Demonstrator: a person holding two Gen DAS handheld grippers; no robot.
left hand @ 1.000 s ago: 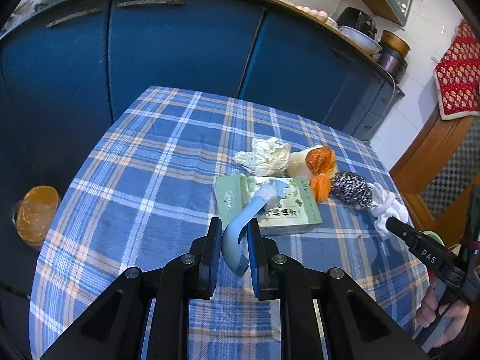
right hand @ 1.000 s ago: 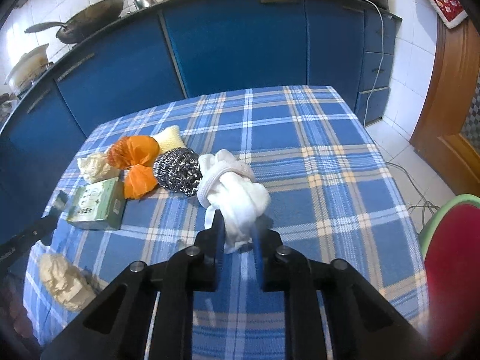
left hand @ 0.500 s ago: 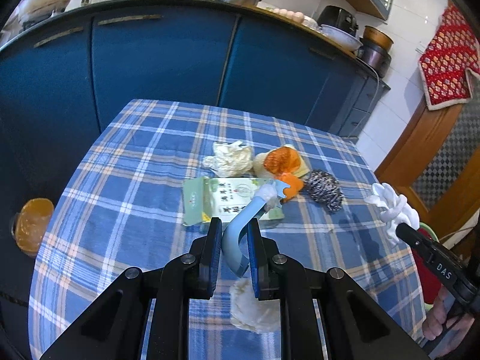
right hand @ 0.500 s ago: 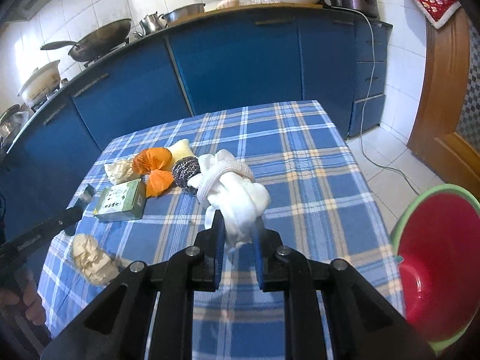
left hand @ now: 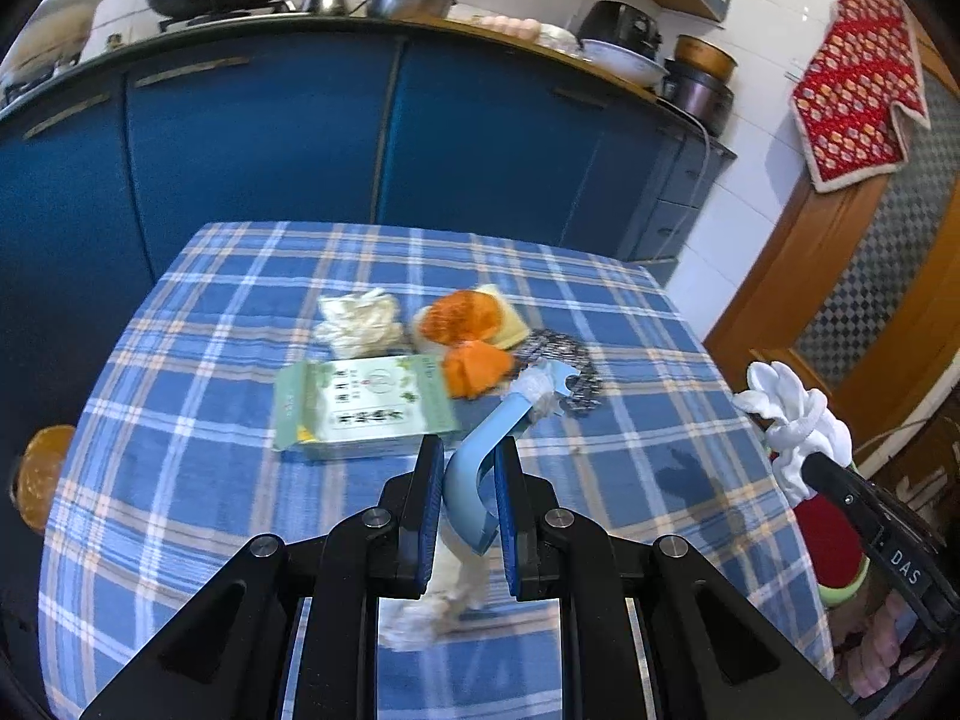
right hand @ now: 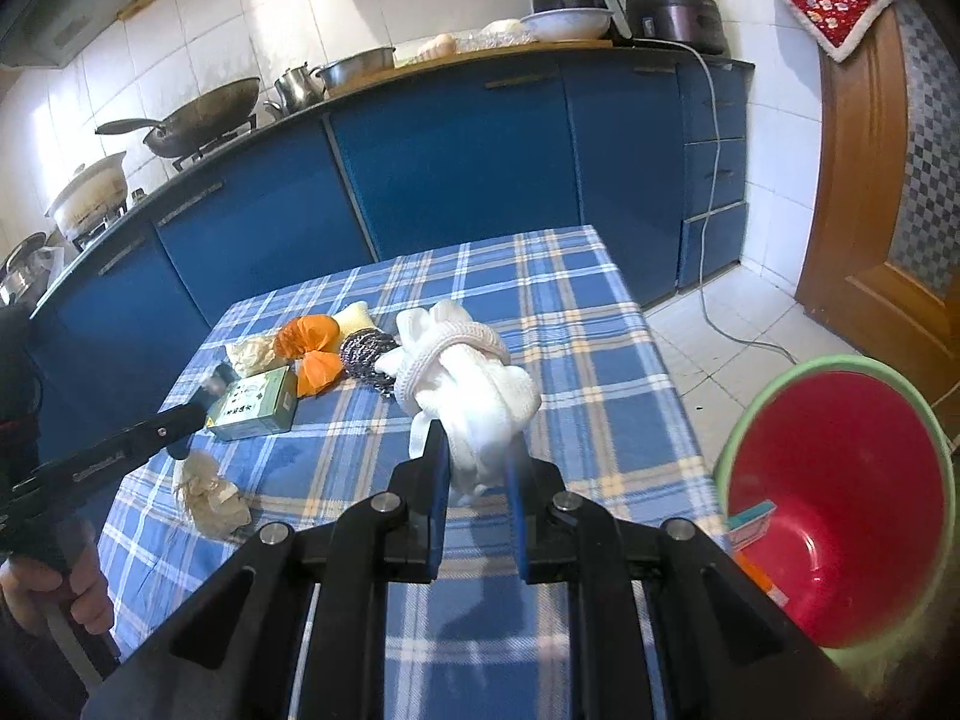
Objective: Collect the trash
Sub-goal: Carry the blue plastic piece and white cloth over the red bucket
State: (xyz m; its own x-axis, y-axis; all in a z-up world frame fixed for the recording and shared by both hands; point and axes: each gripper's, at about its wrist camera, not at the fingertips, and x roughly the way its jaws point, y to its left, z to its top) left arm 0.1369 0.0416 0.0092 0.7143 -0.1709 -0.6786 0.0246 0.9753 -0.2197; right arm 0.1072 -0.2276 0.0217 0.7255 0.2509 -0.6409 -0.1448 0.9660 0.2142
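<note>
While left gripper clamps curved light-blue plastic handle above blue plaid tablecloth, right gripper pinches bundled white cloth beside red green-rimmed bin.

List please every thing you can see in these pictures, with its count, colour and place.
table: 1, blue plaid cloth, centre
box: 1, green, on table
crumpled paper: 2, whitish, one behind box, one at near edge
orange wrappers: 2, orange, beside box
sponge: 1, yellow, behind wrappers
steel scourer: 1, silver, beside wrappers
bucket: 1, red inside, green rim, on floor right of table
cabinets: blue, behind table
wok: 1, dark, on stove
blue hook: 1, in left gripper
white cloth: 1, in right gripper
</note>
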